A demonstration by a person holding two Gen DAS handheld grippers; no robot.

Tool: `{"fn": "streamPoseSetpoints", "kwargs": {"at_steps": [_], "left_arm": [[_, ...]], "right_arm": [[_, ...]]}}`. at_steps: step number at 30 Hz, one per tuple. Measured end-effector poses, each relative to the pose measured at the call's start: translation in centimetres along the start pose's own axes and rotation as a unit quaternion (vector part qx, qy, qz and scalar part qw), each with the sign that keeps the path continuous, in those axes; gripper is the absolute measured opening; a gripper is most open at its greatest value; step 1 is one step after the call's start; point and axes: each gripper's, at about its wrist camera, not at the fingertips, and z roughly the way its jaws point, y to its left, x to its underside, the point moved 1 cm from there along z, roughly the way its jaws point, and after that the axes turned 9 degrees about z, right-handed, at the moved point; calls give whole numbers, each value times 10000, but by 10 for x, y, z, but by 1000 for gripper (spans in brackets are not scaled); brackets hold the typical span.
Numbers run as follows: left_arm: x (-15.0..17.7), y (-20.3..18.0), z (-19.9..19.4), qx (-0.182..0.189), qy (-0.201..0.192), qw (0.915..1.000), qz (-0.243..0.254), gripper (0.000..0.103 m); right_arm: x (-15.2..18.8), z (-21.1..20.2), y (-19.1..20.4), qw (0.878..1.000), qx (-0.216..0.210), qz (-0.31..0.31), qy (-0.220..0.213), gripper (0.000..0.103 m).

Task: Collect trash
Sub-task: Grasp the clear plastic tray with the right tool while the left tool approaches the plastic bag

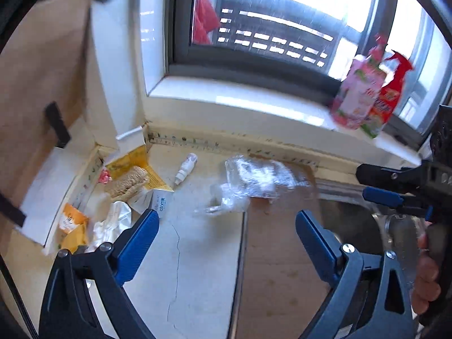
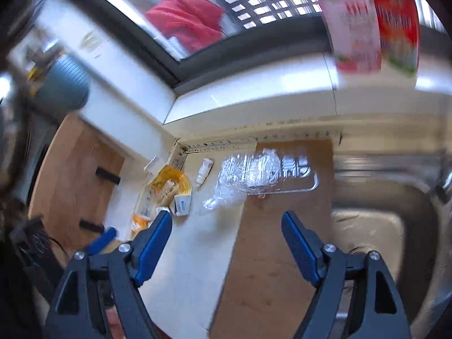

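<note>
Both grippers, left [image 1: 226, 223] and right [image 2: 226, 224], seemingly empty, jaws wide.

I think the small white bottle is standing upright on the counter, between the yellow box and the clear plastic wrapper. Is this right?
Not quite. The small white bottle lies on its side on the counter, not upright. The rest holds: it is between the yellow box and the clear plastic wrapper. The left wrist view shows this, and the right wrist view agrees.

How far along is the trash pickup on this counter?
Nothing looks collected yet. Both the left gripper and right gripper are open and empty. Still lying on the counter: the clear plastic wrap, small white bottle, yellow packaging and crumpled paper.
</note>
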Motion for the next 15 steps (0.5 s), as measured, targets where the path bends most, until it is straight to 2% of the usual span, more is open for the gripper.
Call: {"fn": "streamPoseSetpoints", "kwargs": {"at_steps": [3,7,9,15], "left_arm": [[-1,-7,52,-64,312,9994,109,95],[7,-13,97,-215,638,9975,237,94],[9,-12,110,-192,683,9972,234,91],[13,-7,131,-96,790,9968,119,88]], "right_arm": [[-10,40,-37,9949,-319,875,377,74],[-12,87,-66,9845,-484,1533,707,71],[-16,102,-71,9799,-612,1737,762,67],[-25,130,-83,9668,-1001,2268,616,67]]}}
